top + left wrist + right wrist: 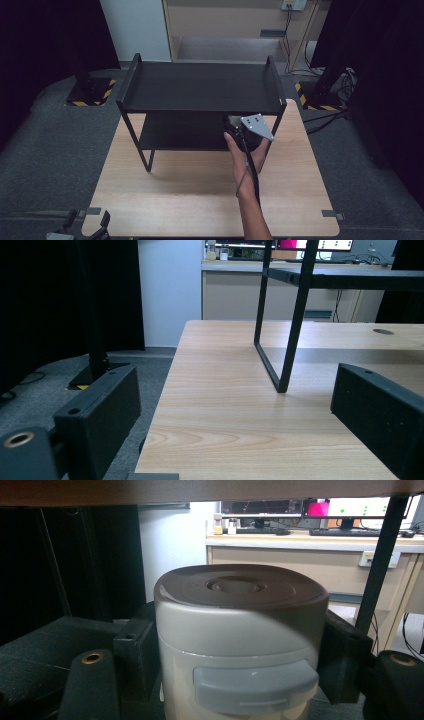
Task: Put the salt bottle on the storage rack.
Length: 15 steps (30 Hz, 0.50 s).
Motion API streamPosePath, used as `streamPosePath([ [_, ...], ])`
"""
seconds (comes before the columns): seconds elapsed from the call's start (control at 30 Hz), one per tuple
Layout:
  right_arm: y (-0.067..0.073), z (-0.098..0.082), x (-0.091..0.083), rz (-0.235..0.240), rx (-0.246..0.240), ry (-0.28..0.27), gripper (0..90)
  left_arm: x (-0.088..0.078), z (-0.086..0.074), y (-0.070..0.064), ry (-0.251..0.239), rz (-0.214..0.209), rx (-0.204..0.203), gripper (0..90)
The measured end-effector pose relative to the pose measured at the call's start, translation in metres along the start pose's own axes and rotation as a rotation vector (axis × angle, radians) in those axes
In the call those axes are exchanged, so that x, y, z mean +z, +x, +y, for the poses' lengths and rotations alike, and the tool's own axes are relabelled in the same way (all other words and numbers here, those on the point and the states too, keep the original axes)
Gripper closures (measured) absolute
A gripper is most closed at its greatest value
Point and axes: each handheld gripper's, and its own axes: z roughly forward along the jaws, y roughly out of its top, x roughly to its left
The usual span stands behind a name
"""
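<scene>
right tongs (235,129) reach under the top board of the black shelf rack (200,87), at the right end of its lower shelf, with the grey plate on top. right gripper view: both jaws pressed against the sides of a white canister (240,645) with a brown lid, clamped on it, grey tab facing the camera. canister sits under the top board. left tongs (85,227) at the near left corner of the desk (200,200); left gripper view: jaws spread wide, nothing between them, rack leg (295,320) ahead.
</scene>
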Motion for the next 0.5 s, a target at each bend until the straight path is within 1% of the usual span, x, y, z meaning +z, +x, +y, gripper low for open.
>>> streamPosePath([
  [0.27, -0.0017, -0.0036, -0.0013, 0.005, 0.008, -0.010, 31.1, 0.0014, -0.0004, -0.0004, 0.000, -0.009, -0.001, 4.9],
  [0.5, -0.0007, -0.0063, -0.0013, 0.001, 0.007, -0.020, 31.0, 0.0000, -0.0012, 0.0008, 0.001, -0.002, -0.003, 4.9],
])
